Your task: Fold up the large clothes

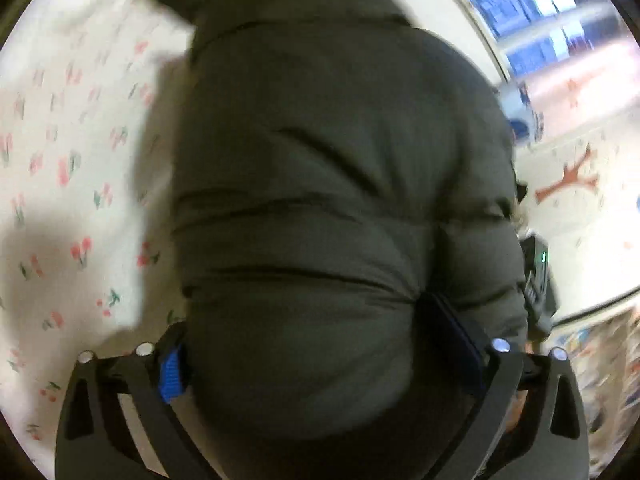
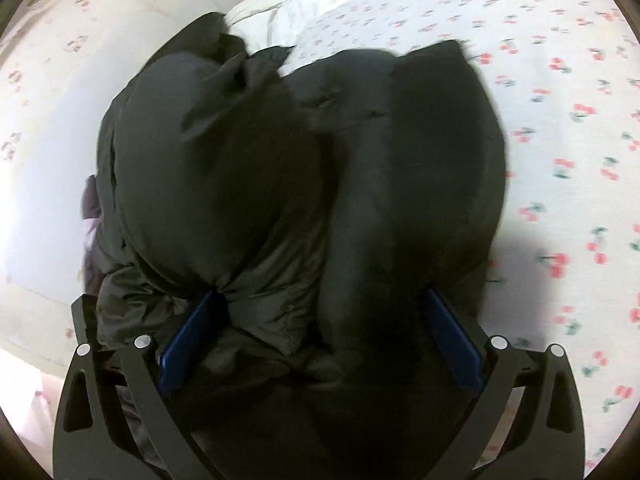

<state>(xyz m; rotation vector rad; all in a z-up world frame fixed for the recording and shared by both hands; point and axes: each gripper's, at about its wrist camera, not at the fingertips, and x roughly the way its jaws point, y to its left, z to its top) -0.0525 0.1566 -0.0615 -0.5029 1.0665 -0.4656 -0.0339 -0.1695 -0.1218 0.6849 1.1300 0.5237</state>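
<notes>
Gripping a thick fold of the dark puffer jacket (image 1: 320, 200), the left gripper (image 1: 324, 344) has its blue pads spread wide and pressed into the padding on both sides; jacket lies lengthwise on the cherry-print bedsheet (image 1: 68, 184), near the bed's edge w/ the patterned floor (image 1: 580, 184) just beyond. Right gripper (image 2: 320, 320) likewise clamped on bunched jacket fabric, wide stance, blue pads (image 2: 452, 340) dug in on either side. Jacket bulk fills the middle of the sheet in the right wrist view, w/ a pale pillow (image 2: 280, 12) toward the far edge; both views motion-blurred.
</notes>
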